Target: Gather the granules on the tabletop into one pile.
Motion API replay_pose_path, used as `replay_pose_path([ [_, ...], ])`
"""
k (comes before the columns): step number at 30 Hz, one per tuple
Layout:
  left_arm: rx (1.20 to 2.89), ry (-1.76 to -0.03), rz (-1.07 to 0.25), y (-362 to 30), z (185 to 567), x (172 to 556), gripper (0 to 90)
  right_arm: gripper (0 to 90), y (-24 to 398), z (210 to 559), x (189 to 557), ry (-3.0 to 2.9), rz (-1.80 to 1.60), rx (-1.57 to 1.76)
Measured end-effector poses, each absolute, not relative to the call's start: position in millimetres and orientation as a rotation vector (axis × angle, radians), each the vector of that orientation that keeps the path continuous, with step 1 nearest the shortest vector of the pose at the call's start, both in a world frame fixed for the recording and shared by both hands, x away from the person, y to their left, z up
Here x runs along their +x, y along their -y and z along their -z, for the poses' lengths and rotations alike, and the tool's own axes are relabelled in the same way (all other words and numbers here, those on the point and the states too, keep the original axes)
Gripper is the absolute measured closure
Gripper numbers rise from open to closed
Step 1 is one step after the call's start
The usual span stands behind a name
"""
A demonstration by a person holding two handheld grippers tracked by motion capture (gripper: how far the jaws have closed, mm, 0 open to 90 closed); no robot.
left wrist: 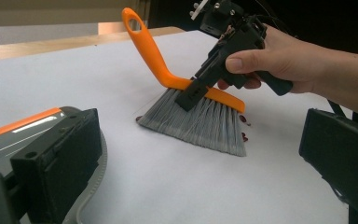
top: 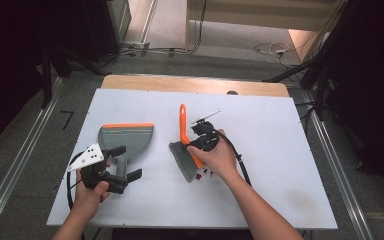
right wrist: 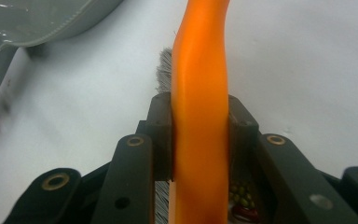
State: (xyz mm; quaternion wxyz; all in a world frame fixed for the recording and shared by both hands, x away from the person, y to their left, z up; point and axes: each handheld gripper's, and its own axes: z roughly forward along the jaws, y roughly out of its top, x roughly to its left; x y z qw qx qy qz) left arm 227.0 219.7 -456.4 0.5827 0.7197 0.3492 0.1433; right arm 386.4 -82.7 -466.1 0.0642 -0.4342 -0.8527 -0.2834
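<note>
High view: right tool (top: 198,142) grips brush (top: 184,150).

The high view is evenly lit from above: the white worktop (top: 280,165) is bright, while the room falls to near black at 9 and 3 o'clock. Shadows under the brush (top: 185,150) and dustpan (top: 127,137) are short and soft. The picture is slightly soft overall. In the left gripper view the near tool (left wrist: 196,168) is blurred, the bristles sharp. In the right gripper view the orange handle (right wrist: 200,93) is close and out of focus, with pale glare at 12 o'clock.
</note>
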Motion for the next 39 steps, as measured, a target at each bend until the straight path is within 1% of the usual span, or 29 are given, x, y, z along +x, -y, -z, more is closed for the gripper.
replay_pose_path([
  [13,1.679,-0.819,-0.335,-220,457,227,0.0,67.2,105,465,392,2.566,0.856,-1.378],
  [19,1.678,-0.821,-0.335,-221,456,228,0.0,68.0,106,454,390,2.531,0.891,-1.371],
  [24,1.678,-0.817,-0.334,-219,456,228,0.0,68.5,92,442,389,2.516,0.929,-1.339],
  [25,1.679,-0.817,-0.334,-219,456,228,0.0,68.5,81,438,390,2.511,0.939,-1.315],
  [26,1.677,-0.816,-0.333,-219,456,228,0.0,68.5,81,438,390,2.511,0.939,-1.315],
  [29,1.678,-0.818,-0.335,-220,456,228,0.0,68.6,63,437,391,2.492,0.947,-1.299],
  [32,1.675,-0.816,-0.335,-221,456,227,0.0,68.6,47,443,398,2.465,0.920,-1.306],
  [35,1.674,-0.817,-0.334,-222,456,227,0.0,68.6,38,458,407,2.446,0.897,-1.374],
  [39,1.671,-0.817,-0.331,-222,457,227,0.0,68.3,45,465,415,2.402,0.883,-1.425],
])
